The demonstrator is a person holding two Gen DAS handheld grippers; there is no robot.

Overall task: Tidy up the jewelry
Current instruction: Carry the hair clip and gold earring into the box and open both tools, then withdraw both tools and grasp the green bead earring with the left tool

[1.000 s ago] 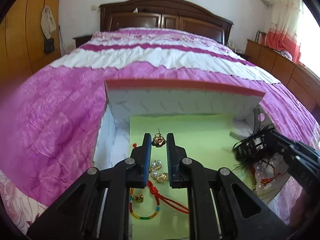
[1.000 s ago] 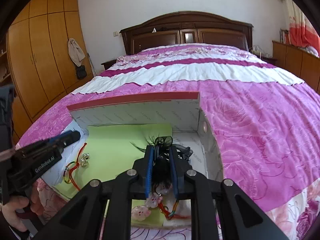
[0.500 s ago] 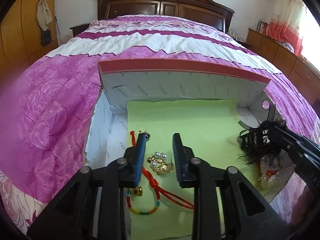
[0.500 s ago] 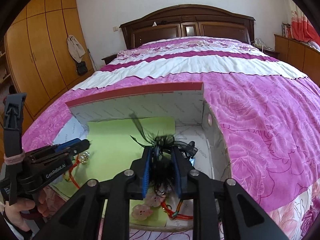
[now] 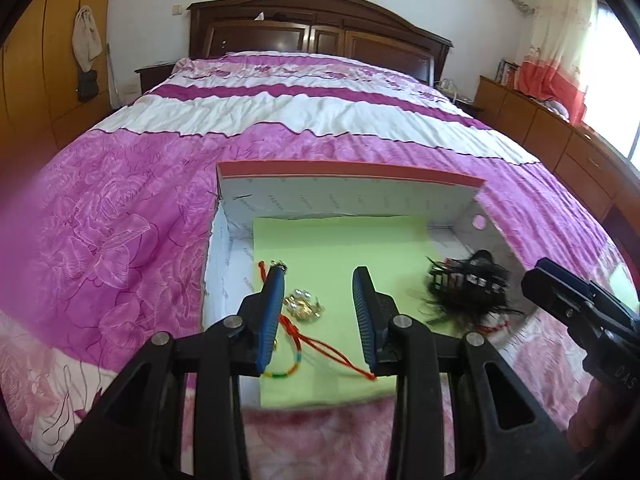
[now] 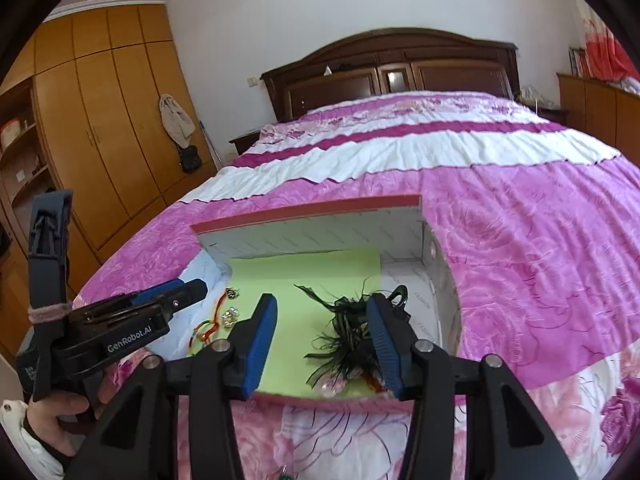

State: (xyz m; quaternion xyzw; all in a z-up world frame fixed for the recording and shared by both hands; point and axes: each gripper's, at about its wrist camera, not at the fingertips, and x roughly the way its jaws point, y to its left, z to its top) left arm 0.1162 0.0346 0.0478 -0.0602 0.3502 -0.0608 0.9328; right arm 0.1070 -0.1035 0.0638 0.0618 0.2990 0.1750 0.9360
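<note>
A white cardboard box [image 5: 348,170] with a red rim sits on the bed, lined with green paper [image 5: 344,248]. Gold pearl earrings [image 5: 302,305] and a red cord bracelet [image 5: 320,350] lie on the paper. My left gripper [image 5: 319,276] hovers above them, its jaws opening with nothing pressed between the pads. A black feather hair clip [image 6: 348,320] lies at the box's right side. My right gripper [image 6: 320,300] is above it, jaws opening, pads off the clip. Each gripper shows in the other's view: the right gripper [image 5: 536,276] and the left gripper [image 6: 198,288].
The box rests on a pink and white bedspread [image 6: 520,240]. Its tall back wall [image 6: 312,232] stands beyond the jewelry. A dark wooden headboard [image 6: 400,68] is far behind, wardrobes [image 6: 100,120] on the left. A hand [image 6: 60,408] holds the left gripper's handle.
Both grippers opened and drew back and up. The earrings stayed on the green paper and the feather clip now lies loose at the box's right side.
</note>
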